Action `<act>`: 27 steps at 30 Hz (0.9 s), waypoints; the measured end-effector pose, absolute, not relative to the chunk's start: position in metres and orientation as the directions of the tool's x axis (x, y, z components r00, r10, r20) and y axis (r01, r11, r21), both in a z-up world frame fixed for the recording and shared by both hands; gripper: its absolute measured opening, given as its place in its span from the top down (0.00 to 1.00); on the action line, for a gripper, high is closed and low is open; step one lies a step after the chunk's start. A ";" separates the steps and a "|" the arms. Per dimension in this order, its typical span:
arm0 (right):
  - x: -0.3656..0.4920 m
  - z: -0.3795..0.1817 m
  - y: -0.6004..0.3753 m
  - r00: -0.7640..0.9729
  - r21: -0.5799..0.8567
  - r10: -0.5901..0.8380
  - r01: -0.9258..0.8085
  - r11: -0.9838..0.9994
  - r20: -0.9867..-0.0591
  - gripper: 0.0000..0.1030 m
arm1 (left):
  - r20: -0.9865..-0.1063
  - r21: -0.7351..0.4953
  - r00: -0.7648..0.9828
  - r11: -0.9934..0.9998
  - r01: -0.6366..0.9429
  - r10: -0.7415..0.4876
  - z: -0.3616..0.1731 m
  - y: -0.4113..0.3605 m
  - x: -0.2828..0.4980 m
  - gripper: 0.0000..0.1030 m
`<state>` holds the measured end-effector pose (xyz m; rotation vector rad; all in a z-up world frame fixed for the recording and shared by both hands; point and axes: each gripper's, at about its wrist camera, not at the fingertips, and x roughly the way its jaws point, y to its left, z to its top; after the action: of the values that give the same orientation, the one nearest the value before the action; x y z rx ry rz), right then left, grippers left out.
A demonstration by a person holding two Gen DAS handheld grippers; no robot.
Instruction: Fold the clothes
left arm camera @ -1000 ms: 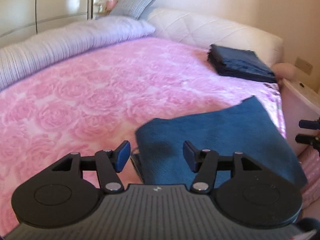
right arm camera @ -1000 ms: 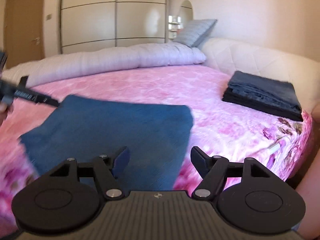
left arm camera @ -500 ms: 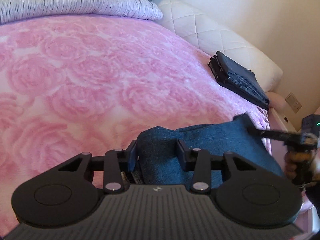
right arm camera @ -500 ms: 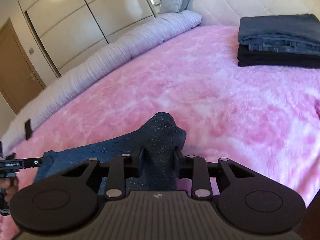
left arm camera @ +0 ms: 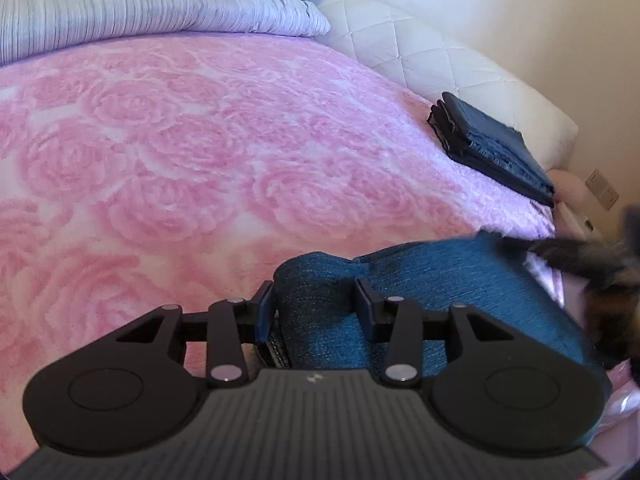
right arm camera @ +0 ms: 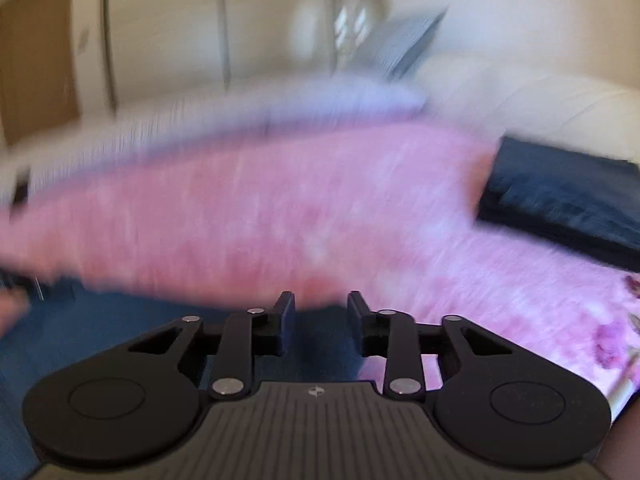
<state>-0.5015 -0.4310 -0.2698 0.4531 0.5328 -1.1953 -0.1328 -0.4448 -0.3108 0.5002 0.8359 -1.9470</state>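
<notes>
Down at the near edge of the pink rose-patterned bedspread [left arm camera: 192,152], my left gripper [left arm camera: 316,306] had its two fingers pinched onto a bunched fold of the blue jeans [left arm camera: 460,280], the denim rising in a hump between the pads. From there the jeans lay flat on the bedspread toward the right, where a blurred dark shape that I took for my right gripper met their far corner. Through the right wrist camera everything was smeared by motion; my right gripper [right arm camera: 320,320] showed its fingers at a narrow gap with blue cloth visible beneath, but I could not tell whether they gripped it. A folded stack of dark clothes [left arm camera: 492,148] sat well apart at the far corner of the bed, near the white quilted headboard [left arm camera: 440,60].
</notes>
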 end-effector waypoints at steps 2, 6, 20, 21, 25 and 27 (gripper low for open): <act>-0.498 -0.290 -0.446 0.277 0.084 -0.713 0.952 0.294 -0.644 0.70 | -0.642 -0.325 -0.469 -0.339 0.883 -0.606 -0.300 -0.442 -0.134 0.65; -0.501 -0.292 -0.455 0.273 0.105 -0.702 0.956 0.273 -0.657 0.72 | -0.610 -0.159 -0.418 -0.413 0.897 -0.673 -0.261 -0.427 -0.156 0.77; -0.476 -0.263 -0.418 0.391 0.064 -0.728 0.899 0.433 -0.563 0.67 | -0.698 -0.071 -0.372 -0.458 0.886 -0.612 -0.301 -0.460 -0.191 0.78; -0.472 -0.268 -0.421 0.396 0.065 -0.712 0.893 0.444 -0.580 0.67 | -0.697 -0.079 -0.375 -0.454 0.887 -0.611 -0.301 -0.461 -0.190 0.78; -0.460 -0.282 -0.432 0.418 0.089 -0.658 0.877 0.472 -0.626 0.68 | -0.668 -0.086 -0.390 -0.455 0.886 -0.633 -0.292 -0.452 -0.186 0.79; -0.462 -0.275 -0.425 0.413 0.084 -0.670 0.881 0.466 -0.617 0.68 | -0.638 -0.080 -0.393 -0.451 0.889 -0.662 -0.278 -0.438 -0.179 0.79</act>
<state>-0.4623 -0.4251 -0.2750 0.4326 0.5549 -1.0135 -0.1788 -0.4379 -0.2780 0.6588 0.5123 -1.9707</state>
